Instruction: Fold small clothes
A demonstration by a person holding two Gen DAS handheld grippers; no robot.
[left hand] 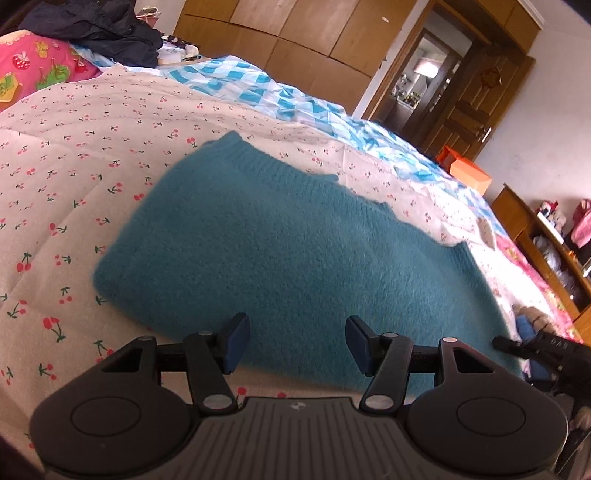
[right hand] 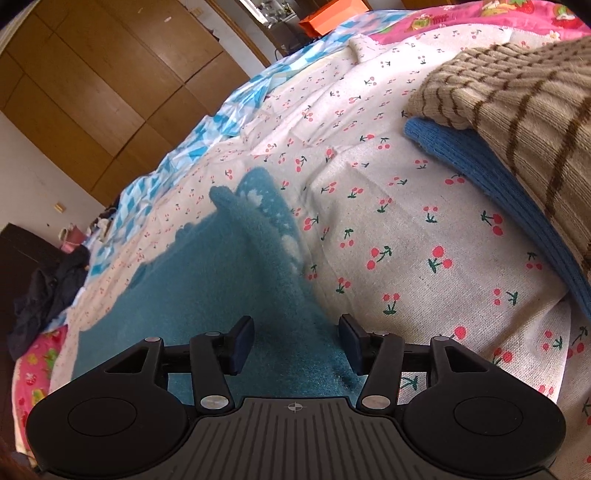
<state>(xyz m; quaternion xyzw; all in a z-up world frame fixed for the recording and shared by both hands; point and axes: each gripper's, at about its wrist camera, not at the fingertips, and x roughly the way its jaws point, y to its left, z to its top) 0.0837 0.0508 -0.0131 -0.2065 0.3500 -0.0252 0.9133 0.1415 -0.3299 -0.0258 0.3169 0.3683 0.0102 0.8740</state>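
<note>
Both views sit low and close over the teal sweater [left hand: 288,251], each looking forward and downward along its own gripper's fingers. The left wrist view looks across the sweater from its near edge toward the wooden wardrobe [left hand: 295,33] and the doorway [left hand: 436,74] beyond, with the right gripper [left hand: 517,345] just showing at the sweater's right end. The right wrist view looks along that same sweater [right hand: 207,288] from its right end toward the wardrobe [right hand: 110,81], sharing sweater and cherry-print quilt [right hand: 388,229].
</note>
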